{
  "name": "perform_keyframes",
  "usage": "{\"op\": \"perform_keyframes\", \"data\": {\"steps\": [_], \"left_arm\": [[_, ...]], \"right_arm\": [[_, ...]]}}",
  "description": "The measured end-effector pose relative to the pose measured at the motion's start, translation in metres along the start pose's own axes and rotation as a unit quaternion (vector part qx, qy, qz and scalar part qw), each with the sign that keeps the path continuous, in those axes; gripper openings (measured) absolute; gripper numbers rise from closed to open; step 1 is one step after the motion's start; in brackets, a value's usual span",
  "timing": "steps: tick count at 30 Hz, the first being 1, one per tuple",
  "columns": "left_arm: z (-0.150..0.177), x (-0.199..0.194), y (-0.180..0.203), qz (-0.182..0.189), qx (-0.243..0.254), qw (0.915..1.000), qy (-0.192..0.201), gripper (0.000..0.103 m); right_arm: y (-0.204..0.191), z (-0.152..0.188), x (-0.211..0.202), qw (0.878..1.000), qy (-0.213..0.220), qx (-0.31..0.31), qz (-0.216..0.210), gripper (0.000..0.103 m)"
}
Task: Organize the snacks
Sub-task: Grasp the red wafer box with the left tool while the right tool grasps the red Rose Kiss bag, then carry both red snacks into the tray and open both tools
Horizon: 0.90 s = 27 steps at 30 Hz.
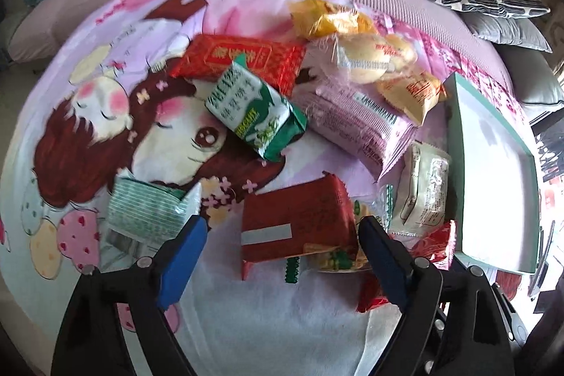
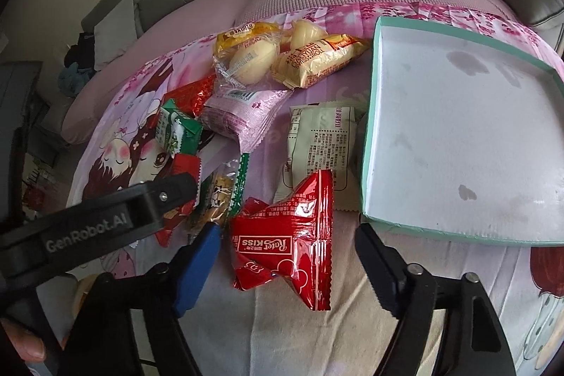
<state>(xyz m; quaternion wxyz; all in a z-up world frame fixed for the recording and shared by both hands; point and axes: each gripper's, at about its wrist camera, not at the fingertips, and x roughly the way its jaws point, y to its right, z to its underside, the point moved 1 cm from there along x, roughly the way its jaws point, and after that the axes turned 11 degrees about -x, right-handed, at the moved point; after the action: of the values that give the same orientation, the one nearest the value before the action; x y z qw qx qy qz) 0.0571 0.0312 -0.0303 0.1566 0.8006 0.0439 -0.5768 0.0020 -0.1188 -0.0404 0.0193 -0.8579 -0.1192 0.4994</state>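
Both grippers point steeply downward. The left gripper (image 1: 282, 228) has its jaws apart, gripping nothing. The right gripper (image 2: 289, 235) likewise stands parted, pads pressing nothing.

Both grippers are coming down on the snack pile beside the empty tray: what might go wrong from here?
1. The left gripper straddles a dark red packet that overlaps a green-edged packet; it may drag both.
2. The right gripper brackets the red Roter Kiss bag, puffy and glossy, so it could slip.
3. The left gripper's finger reaches close beside the right gripper; they could collide.
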Motion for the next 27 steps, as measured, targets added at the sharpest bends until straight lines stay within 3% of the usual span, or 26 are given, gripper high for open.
{"op": "perform_keyframes", "data": {"steps": [2,3,5,10,27], "left_arm": [[0.001,0.006,-0.002,0.009,-0.011,0.9998,-0.016,0.088],[0.002,0.008,-0.003,0.01,-0.013,0.9997,-0.019,0.083],[0.003,0.01,-0.002,0.016,-0.013,0.9995,-0.023,0.071],[0.004,0.009,0.001,0.019,-0.011,0.9996,-0.019,0.065],[0.007,-0.018,-0.005,0.039,-0.006,0.9992,0.012,0.063]], "right_arm": [[0.0,0.0,0.002,1.0,-0.003,0.003,-0.006,0.064],[0.0,-0.001,0.003,1.0,-0.003,0.005,-0.007,0.059],[0.0,-0.001,0.003,1.0,-0.004,0.007,-0.007,0.059],[0.002,0.001,0.001,1.0,-0.005,0.009,-0.008,0.058],[0.001,0.002,-0.023,1.0,0.026,-0.004,0.0,0.055]]}}
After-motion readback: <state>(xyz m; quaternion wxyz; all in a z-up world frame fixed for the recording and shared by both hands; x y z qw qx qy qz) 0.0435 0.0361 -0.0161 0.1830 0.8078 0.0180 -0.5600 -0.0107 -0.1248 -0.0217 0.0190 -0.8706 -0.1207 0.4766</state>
